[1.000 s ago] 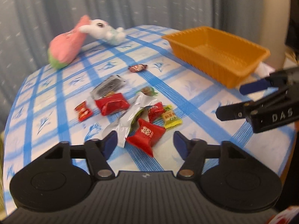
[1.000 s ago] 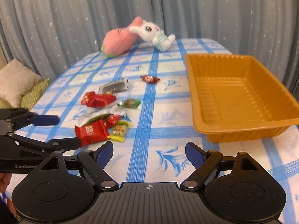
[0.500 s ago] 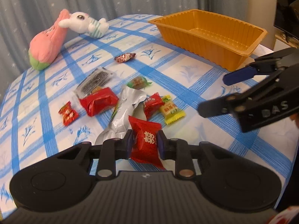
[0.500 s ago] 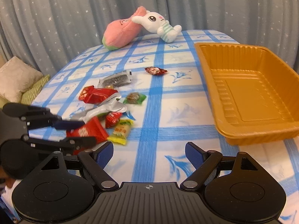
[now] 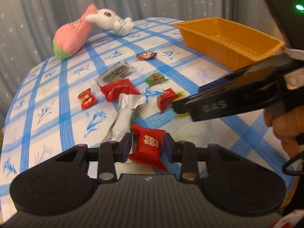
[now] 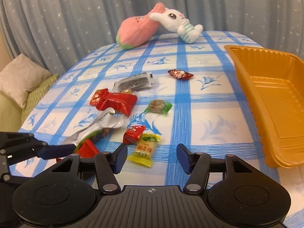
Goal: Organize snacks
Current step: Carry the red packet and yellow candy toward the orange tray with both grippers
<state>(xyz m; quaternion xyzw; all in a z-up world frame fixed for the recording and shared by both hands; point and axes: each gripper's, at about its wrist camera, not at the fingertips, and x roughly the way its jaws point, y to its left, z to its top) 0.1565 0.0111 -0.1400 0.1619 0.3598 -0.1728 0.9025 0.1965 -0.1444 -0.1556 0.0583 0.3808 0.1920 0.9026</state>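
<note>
My left gripper (image 5: pixel 147 146) is shut on a red snack packet with white characters (image 5: pixel 149 148), held just above the cloth. My right gripper (image 6: pixel 152 156) is open, its jaws either side of a yellow candy (image 6: pixel 145 149) on the table. Several other snacks lie scattered: a silver wrapper (image 5: pixel 123 115), a large red packet (image 6: pixel 115 101), a small red candy (image 6: pixel 134 133), a green candy (image 6: pixel 158 106), a grey packet (image 6: pixel 134 82), a dark red candy (image 6: pixel 179 74). The orange tray (image 6: pixel 245 76) stands empty at the right. The left gripper shows in the right wrist view (image 6: pixel 55 150).
A pink plush (image 6: pixel 136 30) and a white rabbit plush (image 6: pixel 180 24) lie at the table's far edge. The blue checked tablecloth (image 6: pixel 209 114) covers the round table. Cushions (image 6: pixel 20 77) sit off its left side. Grey curtains hang behind.
My left gripper closed on the red packet and lifted it slightly. My right gripper moved forward and left, down over the yellow candy, still open.
</note>
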